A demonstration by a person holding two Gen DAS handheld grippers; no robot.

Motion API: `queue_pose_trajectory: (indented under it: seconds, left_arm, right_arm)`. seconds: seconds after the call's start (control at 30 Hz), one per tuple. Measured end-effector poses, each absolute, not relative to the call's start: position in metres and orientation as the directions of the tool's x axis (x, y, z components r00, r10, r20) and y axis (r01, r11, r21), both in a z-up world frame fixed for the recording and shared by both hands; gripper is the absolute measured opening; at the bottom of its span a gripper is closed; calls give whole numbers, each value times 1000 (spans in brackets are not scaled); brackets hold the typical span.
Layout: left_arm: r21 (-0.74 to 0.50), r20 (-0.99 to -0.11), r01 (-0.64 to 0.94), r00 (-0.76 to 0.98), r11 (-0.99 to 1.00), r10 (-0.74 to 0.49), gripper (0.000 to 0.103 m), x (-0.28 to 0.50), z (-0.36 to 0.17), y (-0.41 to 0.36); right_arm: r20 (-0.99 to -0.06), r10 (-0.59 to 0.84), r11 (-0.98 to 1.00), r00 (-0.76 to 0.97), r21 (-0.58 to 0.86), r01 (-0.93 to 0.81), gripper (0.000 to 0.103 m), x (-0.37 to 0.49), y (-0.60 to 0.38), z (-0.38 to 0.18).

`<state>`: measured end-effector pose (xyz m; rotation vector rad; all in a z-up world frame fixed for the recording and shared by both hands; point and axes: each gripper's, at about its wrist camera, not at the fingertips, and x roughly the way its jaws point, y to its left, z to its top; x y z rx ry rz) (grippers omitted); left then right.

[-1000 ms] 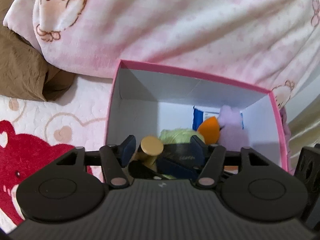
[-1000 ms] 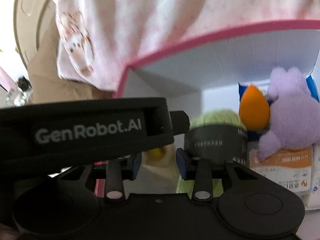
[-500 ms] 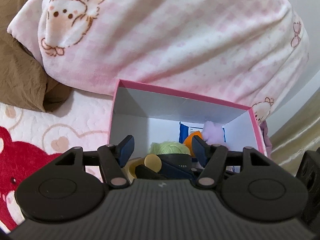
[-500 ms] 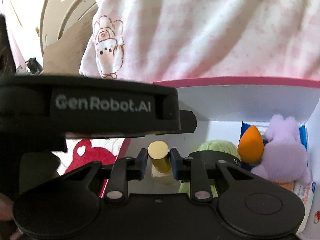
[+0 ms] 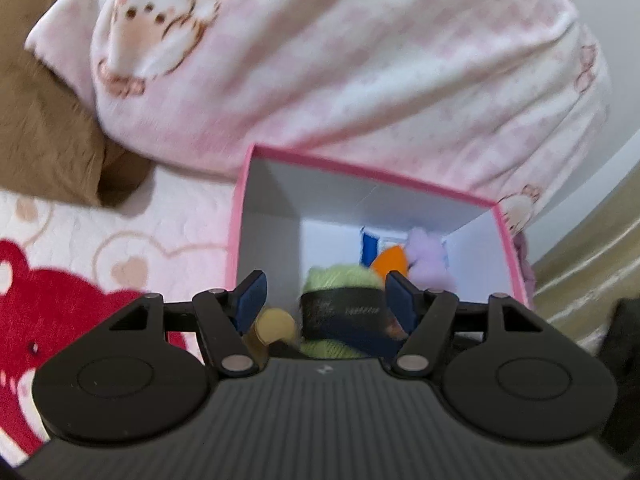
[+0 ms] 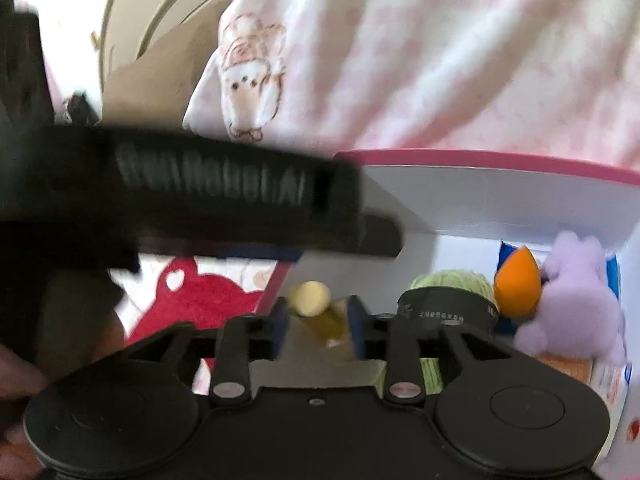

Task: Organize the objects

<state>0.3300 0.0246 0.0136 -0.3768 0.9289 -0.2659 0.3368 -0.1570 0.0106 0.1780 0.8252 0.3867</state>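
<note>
We have parted our right gripper (image 6: 318, 326) fingers, freeing the gold-capped bottle (image 6: 316, 310) between them; our left gripper (image 5: 326, 296) stays released over the pink box (image 5: 508, 248)

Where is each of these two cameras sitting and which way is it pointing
Left wrist: sits on the left gripper, facing forward and down into the pink box; its open blue-padded fingers show.
Right wrist: sits on the right gripper, facing the box's left part; its fingers flank a gold-capped bottle, and the blurred left gripper crosses the view.
Shared: box, green yarn ball, orange sponge, purple plush, pink pillow.
</note>
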Motion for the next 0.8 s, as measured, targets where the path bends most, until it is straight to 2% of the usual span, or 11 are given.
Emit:
queue_pose_trajectory:
  seconds: [0.03, 0.17, 0.27, 0.37, 0.47, 0.8]
  left_arm:
    - [-422, -730, 61, 569, 904, -379, 66, 328, 13, 25]
    - [-389, -762, 40, 547, 920, -346, 72, 318, 17, 28]
    - [-336, -791, 42, 529, 941, -306, 78, 307, 29, 23]
    - [-355, -788, 50, 522, 933, -328, 82, 292, 43, 24]
    - [-359, -787, 69, 513, 931, -342, 82, 279, 62, 21]
    - [-263, -792, 126, 537, 956, -289, 85, 221, 125, 7]
  right_arm:
    - [-671, 396, 918, 627, 295, -265, 54, 333, -160, 14]
    - [-657, 409, 912, 633, 292, -287, 62, 319, -173, 28]
    - [-660, 399, 917, 637, 274, -290, 64, 304, -186, 41]
    - [-663, 376, 925, 647, 227, -305, 69, 280, -190, 56]
    - [-661, 359, 929, 659, 188, -318, 71, 261, -198, 74]
    - [-648, 276, 953, 710, 86, -292, 75, 209, -214, 135]
